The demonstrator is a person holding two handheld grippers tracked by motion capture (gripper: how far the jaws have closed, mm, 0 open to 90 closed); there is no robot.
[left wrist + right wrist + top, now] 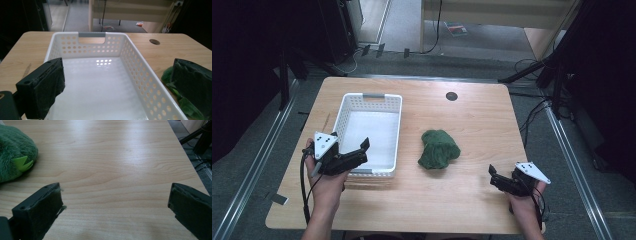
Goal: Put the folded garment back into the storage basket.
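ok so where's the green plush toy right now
In the high view the green plush toy lies on the table near its middle, just right of the white basket, outside it.

A white hole-dotted basket (346,107), green plush toy (439,149), pale wood-grain table (472,115).

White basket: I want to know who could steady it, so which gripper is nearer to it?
Left. The left gripper hangs over the white basket's near end; the right gripper sits past the green plush toy.
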